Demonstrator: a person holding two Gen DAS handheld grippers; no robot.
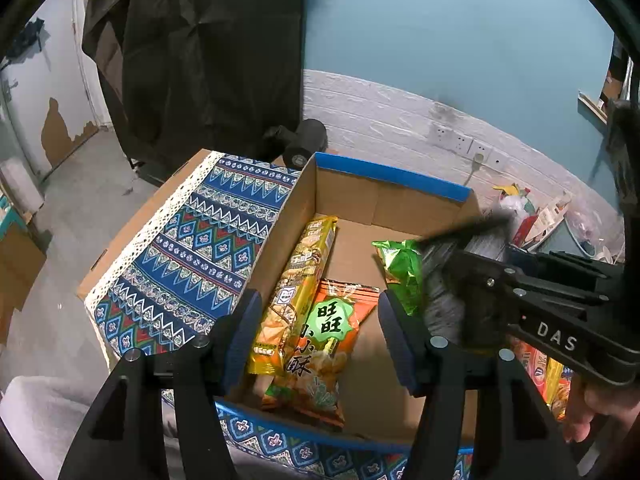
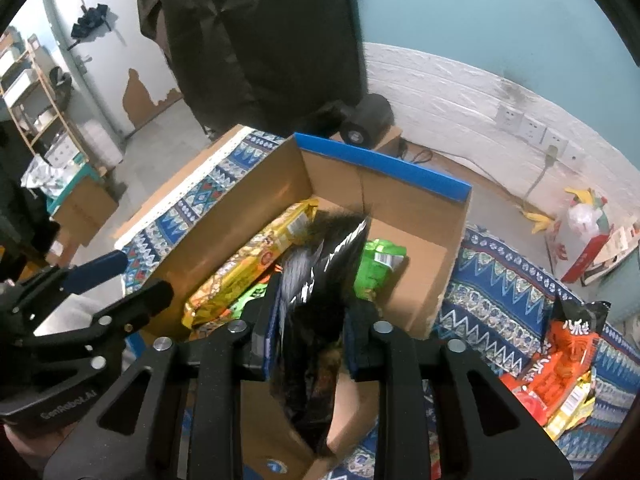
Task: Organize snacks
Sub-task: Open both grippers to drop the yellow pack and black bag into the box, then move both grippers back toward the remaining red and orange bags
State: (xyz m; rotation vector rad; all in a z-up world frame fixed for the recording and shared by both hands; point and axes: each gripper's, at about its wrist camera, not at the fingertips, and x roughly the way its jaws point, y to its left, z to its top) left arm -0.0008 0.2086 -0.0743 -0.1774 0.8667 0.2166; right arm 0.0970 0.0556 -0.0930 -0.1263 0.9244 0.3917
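An open cardboard box with a blue rim holds a long yellow snack pack, an orange snack bag and a green bag. My left gripper is open and empty, hovering over the box's near end above the orange bag. My right gripper is shut on a black snack bag and holds it over the box; it shows from the side in the left wrist view. The yellow pack and green bag lie beneath.
The box sits on a blue patterned cloth. More snack packs lie on the cloth to the right of the box. A black device stands behind the box. Wall sockets and clutter are at the back right.
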